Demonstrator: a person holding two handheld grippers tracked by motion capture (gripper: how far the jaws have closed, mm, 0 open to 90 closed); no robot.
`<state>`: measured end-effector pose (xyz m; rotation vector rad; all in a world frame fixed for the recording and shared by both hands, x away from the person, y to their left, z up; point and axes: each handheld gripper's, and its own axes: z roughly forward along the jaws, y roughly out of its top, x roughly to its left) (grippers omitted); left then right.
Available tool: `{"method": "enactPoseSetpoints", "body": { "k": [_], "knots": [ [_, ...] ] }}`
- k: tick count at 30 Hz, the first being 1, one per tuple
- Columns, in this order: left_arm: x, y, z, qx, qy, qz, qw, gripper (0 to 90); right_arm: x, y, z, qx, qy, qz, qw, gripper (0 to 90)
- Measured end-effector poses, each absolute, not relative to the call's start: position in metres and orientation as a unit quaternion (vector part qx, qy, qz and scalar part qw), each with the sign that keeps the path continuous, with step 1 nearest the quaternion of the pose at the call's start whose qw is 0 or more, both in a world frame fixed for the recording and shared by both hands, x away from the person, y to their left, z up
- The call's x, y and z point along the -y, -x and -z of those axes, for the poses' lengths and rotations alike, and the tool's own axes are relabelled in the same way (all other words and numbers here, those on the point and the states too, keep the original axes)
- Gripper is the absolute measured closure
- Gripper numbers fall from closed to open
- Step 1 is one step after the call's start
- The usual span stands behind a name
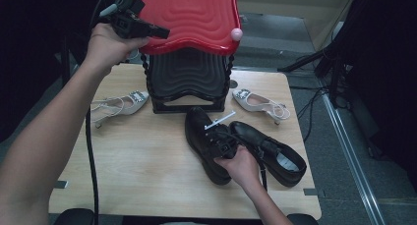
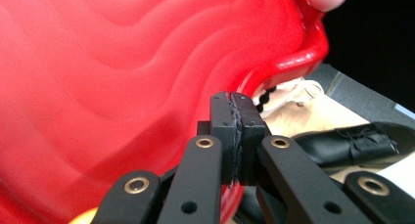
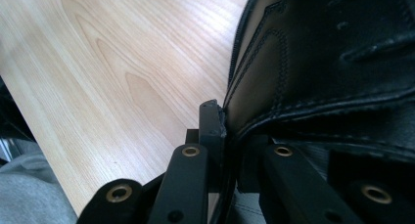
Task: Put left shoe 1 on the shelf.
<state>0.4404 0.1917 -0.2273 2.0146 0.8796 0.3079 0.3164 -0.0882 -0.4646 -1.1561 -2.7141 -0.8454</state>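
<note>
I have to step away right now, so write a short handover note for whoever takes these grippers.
Left gripper: shut, jaws together, at the raised red lid of the black box.
Right gripper: shut on the collar of the left black shoe, which lies on the table.
Second black shoe lies beside it; one white heeled shoe lies left of the box, another right.
Done: lid up, shoe gripped.
Left, probably: all four shoes into the box.

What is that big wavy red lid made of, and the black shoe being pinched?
The red lid looks like glossy moulded plastic: smooth ripples with shiny highlights. The black shoe, clamped at its collar by the right gripper, looks like leather or imitation leather: a soft sheen, stitched seams and fine creases in the right gripper view.
</note>
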Motion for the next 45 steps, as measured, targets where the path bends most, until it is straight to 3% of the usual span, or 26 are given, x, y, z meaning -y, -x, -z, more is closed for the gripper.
{"method": "enactPoseSetpoints", "body": {
  "k": [11, 21, 37, 45],
  "knots": [
    [-0.183, -0.449, 0.234, -0.367, -0.814, -0.13, 0.431, 89.3, 0.115, -0.318, 0.455, 0.871, 0.383, 0.307, 0.033, 86.4],
    [-0.182, -0.448, 0.238, -0.369, -0.816, -0.129, 0.426, 89.8, 0.129, -0.32, 0.438, 0.855, 0.381, 0.346, 0.065, 86.5],
    [-0.18, -0.445, 0.242, -0.375, -0.812, -0.146, 0.422, 90.0, 0.121, -0.315, 0.394, 0.852, 0.352, 0.382, 0.062, 86.4],
    [-0.181, -0.444, 0.244, -0.37, -0.809, -0.154, 0.43, 90.0, 0.106, -0.33, 0.372, 0.854, 0.339, 0.392, 0.038, 86.3]
  ]
}}
